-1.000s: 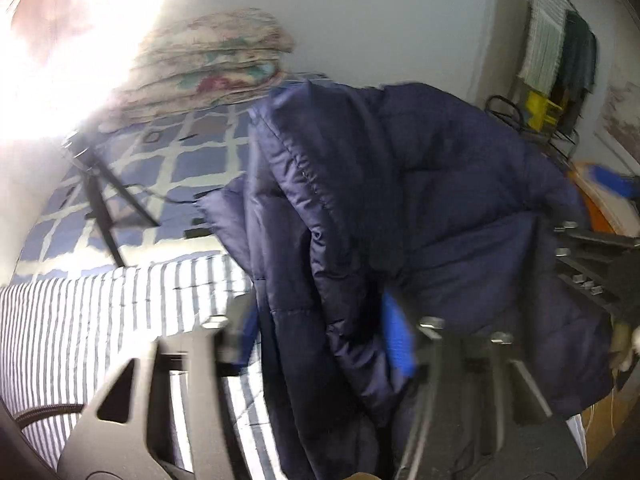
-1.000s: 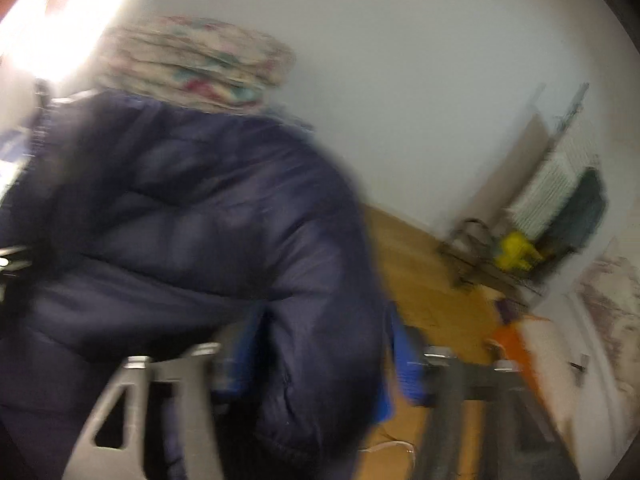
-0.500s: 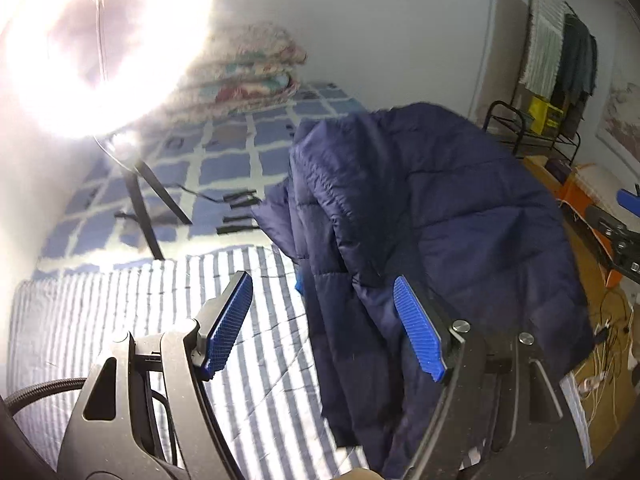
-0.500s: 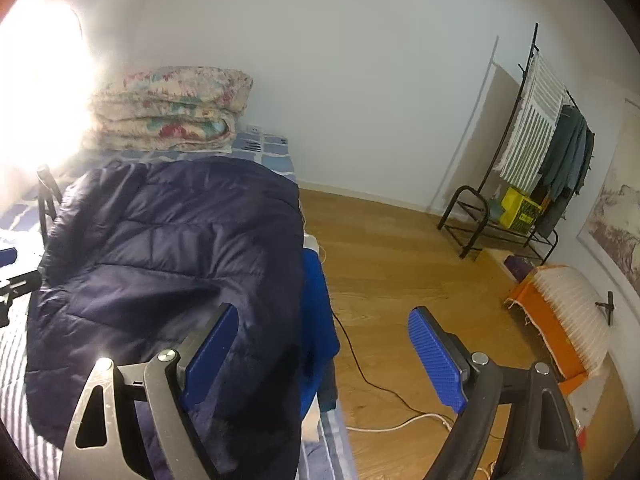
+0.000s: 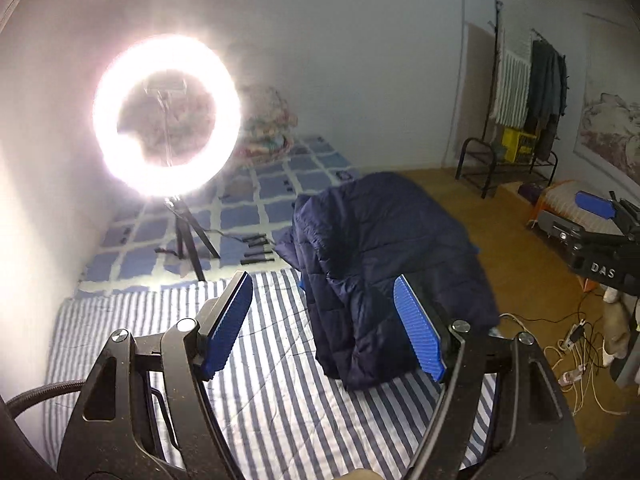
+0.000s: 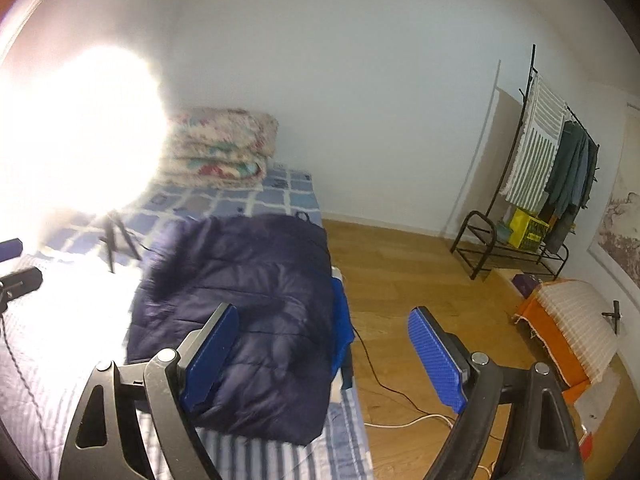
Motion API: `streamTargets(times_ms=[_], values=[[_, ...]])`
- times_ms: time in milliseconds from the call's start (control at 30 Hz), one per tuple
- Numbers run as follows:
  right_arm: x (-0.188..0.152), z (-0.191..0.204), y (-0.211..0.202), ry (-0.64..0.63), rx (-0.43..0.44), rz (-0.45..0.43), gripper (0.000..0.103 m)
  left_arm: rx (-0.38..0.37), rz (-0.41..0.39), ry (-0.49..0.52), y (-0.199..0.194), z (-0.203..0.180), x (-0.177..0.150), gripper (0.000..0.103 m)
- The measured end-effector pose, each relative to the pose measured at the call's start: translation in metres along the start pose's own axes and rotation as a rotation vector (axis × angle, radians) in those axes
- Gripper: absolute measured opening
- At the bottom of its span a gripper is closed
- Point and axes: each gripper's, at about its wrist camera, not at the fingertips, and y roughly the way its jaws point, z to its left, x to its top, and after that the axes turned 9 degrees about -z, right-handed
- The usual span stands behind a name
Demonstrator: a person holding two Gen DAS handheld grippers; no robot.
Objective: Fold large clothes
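A navy puffer jacket (image 5: 384, 256) lies folded in a bundle on the striped bed sheet (image 5: 256, 392), at the bed's right edge. It also shows in the right wrist view (image 6: 244, 312). My left gripper (image 5: 328, 328) is open and empty, raised above the sheet in front of the jacket. My right gripper (image 6: 324, 360) is open and empty, above the jacket's near right corner and the floor. The right gripper also shows far right in the left wrist view (image 5: 596, 216).
A bright ring light (image 5: 166, 114) on a tripod (image 5: 188, 236) stands on the checked blue bedding (image 5: 280, 188). Folded floral quilts (image 6: 218, 148) are stacked at the bed's head. Wooden floor (image 6: 408, 280) with cables, a clothes rack (image 6: 536, 184) and an orange-covered item (image 6: 568, 328) lie to the right.
Both grippers let go of the jacket and opened, then drew back and up. The jacket dropped from held-up to lying folded on the bed.
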Motion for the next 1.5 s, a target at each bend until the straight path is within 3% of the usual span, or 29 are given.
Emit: streamTargets(times_ms=[367, 767, 933, 1167, 1500], values=[[0.037, 0.028, -0.137, 0.088, 0.052, -0.094, 0.091, -0.019, -0.136, 0.036, -0.16, 0.007, -0.002, 0.076], [0.003, 0.083, -0.257, 0.114, 0.054, -0.122, 0.094, -0.005, -0.22, 0.016, -0.294, 0.035, -0.05, 0.076], [-0.017, 0.107, -0.294, 0.098, 0.056, -0.136, 0.096, 0.01, -0.254, 0.022, -0.329, 0.039, -0.069, 0.077], [-0.039, 0.128, -0.327, 0.104, 0.063, -0.175, 0.1, 0.015, -0.269, 0.001, -0.349, 0.041, -0.09, 0.08], [-0.072, 0.13, -0.316, 0.145, 0.032, -0.186, 0.103, 0.032, -0.234, 0.043, -0.334, 0.032, -0.112, 0.097]])
